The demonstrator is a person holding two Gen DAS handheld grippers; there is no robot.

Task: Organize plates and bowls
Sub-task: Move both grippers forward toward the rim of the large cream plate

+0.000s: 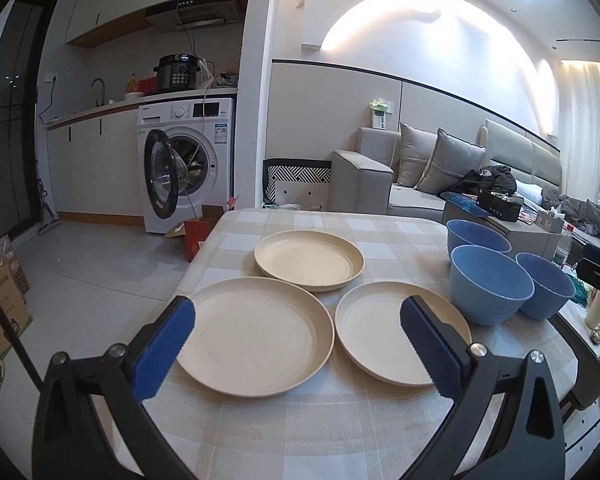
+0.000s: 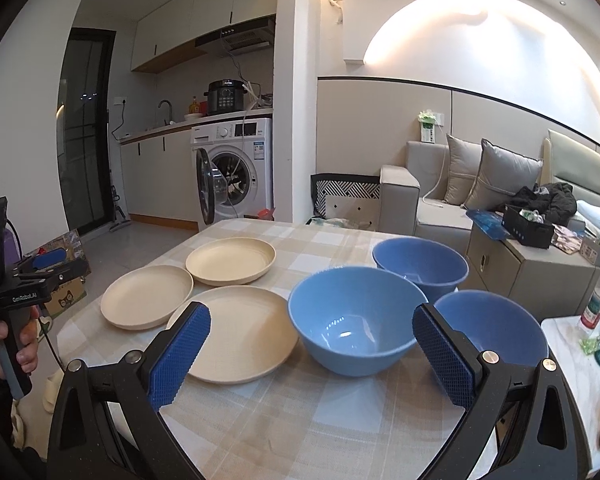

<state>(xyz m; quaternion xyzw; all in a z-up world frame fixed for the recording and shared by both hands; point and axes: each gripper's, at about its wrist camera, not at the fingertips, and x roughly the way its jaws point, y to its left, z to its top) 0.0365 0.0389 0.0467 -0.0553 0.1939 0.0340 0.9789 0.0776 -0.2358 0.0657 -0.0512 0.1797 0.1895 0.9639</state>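
Note:
Three cream plates lie on the checked tablecloth: a near-left plate (image 1: pixel 256 336) (image 2: pixel 146 302), a near-right plate (image 1: pixel 380 328) (image 2: pixel 240 332) and a far plate (image 1: pixel 308 258) (image 2: pixel 230 260). Three blue bowls stand to their right: a near bowl (image 1: pixel 492 284) (image 2: pixel 352 324), a far bowl (image 1: pixel 478 236) (image 2: pixel 420 264) and a right bowl (image 1: pixel 546 284) (image 2: pixel 500 328). My left gripper (image 1: pixel 298 344) is open and empty, above the near plates. My right gripper (image 2: pixel 312 352) is open and empty, in front of the near bowl. The left gripper also shows in the right wrist view (image 2: pixel 40 264).
The table (image 2: pixel 300 420) has a rounded edge; the floor drops off to the left. A side table with a bottle (image 2: pixel 598 296) stands at the right. A sofa (image 1: pixel 380 176), a storage box (image 2: pixel 520 260) and a washing machine (image 1: pixel 188 164) stand beyond.

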